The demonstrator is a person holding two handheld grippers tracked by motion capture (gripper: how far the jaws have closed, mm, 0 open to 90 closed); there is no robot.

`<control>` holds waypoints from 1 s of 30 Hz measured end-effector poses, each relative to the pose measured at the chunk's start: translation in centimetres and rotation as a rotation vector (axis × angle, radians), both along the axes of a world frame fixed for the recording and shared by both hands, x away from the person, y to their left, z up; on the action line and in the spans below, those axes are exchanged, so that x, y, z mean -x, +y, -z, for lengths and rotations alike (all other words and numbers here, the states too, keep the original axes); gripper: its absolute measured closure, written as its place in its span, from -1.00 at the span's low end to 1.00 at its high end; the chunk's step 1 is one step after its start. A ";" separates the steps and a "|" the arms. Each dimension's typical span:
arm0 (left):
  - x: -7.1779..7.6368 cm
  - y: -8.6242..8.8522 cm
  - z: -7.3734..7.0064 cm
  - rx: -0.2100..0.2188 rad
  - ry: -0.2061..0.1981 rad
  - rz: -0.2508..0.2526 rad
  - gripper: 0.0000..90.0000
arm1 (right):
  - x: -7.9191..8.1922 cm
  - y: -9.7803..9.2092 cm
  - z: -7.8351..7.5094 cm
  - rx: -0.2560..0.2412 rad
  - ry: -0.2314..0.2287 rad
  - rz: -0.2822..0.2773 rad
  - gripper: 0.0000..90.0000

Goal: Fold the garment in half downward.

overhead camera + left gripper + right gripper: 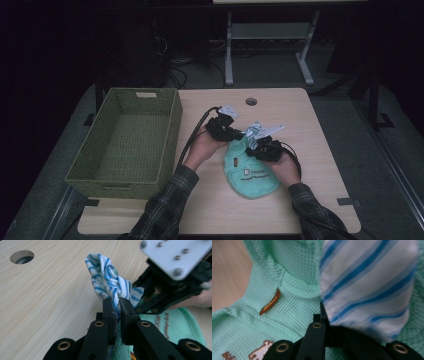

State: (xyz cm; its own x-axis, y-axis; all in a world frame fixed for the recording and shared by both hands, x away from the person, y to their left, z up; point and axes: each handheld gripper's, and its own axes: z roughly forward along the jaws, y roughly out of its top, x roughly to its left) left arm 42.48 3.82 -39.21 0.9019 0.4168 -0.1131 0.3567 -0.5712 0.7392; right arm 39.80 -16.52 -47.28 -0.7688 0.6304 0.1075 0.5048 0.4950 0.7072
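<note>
The mint garment (251,172) lies lengthwise toward the person, striped collar (110,282) (far end) clamped by both tools (117,305) (325,315).

Bare pale wooden tabletop (305,130) lies open right of and beyond the mint-green waffle-knit garment (252,172); the tall-walled green woven basket (127,142) blocks the left side; a round cable hole (251,101) interrupts the far edge

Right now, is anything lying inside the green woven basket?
No, the high view shows the basket bare inside, while the mint garment lies on the table to its right.
</note>
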 end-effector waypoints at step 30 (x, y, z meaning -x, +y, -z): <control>1.1 3.8 -0.4 -0.053 -0.088 -0.120 0.87 | 7.6 -4.0 -0.8 0.057 0.065 -0.077 0.99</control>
State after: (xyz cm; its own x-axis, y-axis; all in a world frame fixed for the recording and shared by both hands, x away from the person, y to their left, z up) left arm 41.35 7.62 -38.79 0.8509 0.5252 -0.0104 0.3595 -0.5677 0.7406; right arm 32.23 -20.47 -46.47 -0.8075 0.5766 0.1245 0.5081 0.5726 0.6434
